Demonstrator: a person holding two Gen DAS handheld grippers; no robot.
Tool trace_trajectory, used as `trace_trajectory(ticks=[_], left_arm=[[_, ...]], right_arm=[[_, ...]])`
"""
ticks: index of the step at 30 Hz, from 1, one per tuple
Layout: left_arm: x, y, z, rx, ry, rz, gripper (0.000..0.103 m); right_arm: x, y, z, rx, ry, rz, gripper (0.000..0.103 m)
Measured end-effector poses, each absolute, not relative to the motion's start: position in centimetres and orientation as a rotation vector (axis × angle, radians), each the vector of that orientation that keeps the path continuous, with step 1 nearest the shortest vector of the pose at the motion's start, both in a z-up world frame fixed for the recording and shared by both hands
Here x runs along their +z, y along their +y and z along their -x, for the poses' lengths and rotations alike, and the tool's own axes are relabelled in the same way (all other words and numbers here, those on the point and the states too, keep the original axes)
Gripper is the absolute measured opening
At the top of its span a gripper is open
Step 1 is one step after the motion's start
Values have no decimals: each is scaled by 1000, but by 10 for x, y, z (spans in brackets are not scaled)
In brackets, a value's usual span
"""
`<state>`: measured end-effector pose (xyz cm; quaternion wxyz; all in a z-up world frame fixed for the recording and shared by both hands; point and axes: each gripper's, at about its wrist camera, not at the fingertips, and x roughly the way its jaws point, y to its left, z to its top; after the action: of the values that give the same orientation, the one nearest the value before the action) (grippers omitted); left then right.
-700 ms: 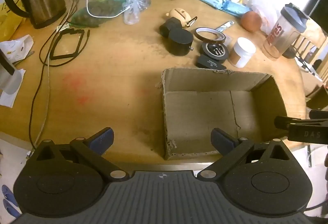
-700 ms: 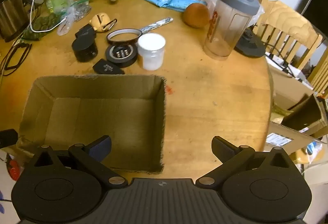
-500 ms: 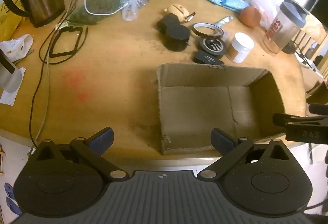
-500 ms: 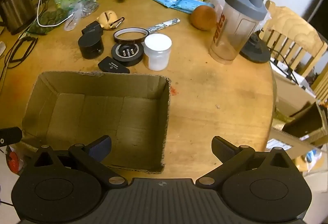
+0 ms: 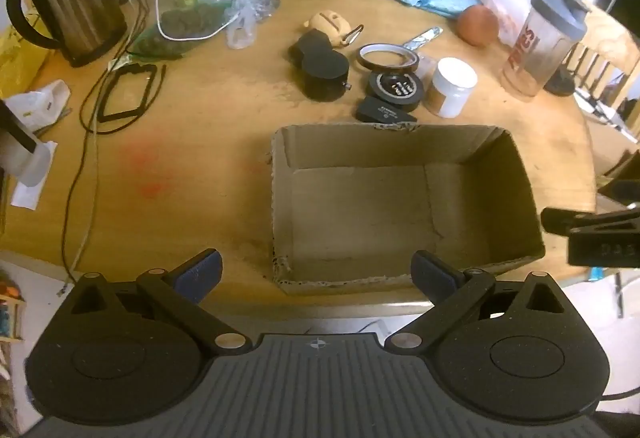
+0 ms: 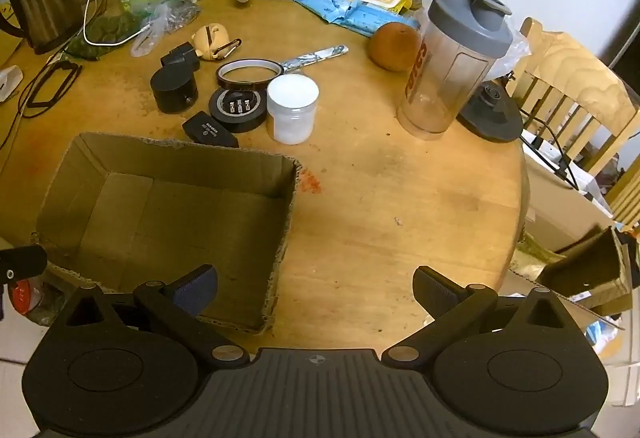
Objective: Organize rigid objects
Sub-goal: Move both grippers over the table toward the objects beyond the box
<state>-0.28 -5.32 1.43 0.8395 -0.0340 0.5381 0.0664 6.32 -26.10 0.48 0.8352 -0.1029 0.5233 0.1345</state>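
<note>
A: Where are the things we must sort?

B: They lie in a small group on the desk [image 6: 400, 197], just beyond the far wall of the box [image 6: 96, 153]. There is a white jar [image 6: 293, 109], a black tape roll [image 6: 239, 109] touching it on its left, a thin ring [image 6: 249, 73] behind them, a black cylinder [image 6: 174, 87] further left, and a flat black case [image 6: 209, 130] right against the box wall.

A: And the claws?

B: Both are wide open and hold nothing. The right claw [image 6: 315, 288] hangs over the near edge of the desk, at the right near corner of the box. The left claw [image 5: 316, 272] hangs at the near wall of the box, more to its left side.

A: So which way must a claw go?

B: Forward, over the box, to the far side. From the right claw the jar is ahead and a little left. I think the right claw is nearer to the jar, and the left one nearer to the cylinder.

A: Does any piece have a long axis?

B: The case, yes. It lies slanted, almost along the box wall. The jar and cylinder stand upright, so the angle matters less.

A: What is in the box?

B: Nothing, only bare cardboard. The shaker [image 6: 452, 65] beside the jar group stands upright with its lid closed; it looks empty.
</note>
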Motion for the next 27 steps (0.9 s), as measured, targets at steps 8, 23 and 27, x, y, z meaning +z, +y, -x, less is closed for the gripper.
trace_trajectory(ticks=[8, 23, 27], left_arm=[[25, -69, 9, 217, 1122, 33, 103], [28, -70, 22, 250, 1105, 126, 103], [29, -68, 21, 201, 1088, 182, 103]], right_arm=[[11, -274, -64, 314, 1095, 191, 103], [10, -284, -52, 407, 1100, 110, 103], [12, -280, -53, 423, 1091, 114, 103]])
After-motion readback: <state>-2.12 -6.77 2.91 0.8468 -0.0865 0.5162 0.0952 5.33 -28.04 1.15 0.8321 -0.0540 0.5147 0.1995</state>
